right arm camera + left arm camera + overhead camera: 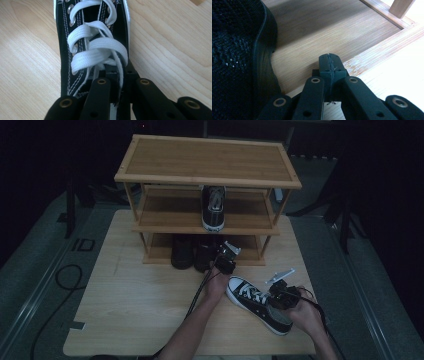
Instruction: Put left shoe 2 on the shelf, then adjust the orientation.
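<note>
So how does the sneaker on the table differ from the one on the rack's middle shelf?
The sneaker on the table lies diagonally, toe toward the rack; the sneaker on the middle shelf stands straight, its heel facing the person. The table one has the right tool shut at its tongue; the shelf one is untouched. Both are black canvas with white soles.

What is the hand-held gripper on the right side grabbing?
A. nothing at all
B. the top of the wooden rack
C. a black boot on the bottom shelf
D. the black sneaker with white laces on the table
D: the right hand-held gripper has its jaws shut on the black sneaker at its white laces, and the shoe lies on the table.
</note>
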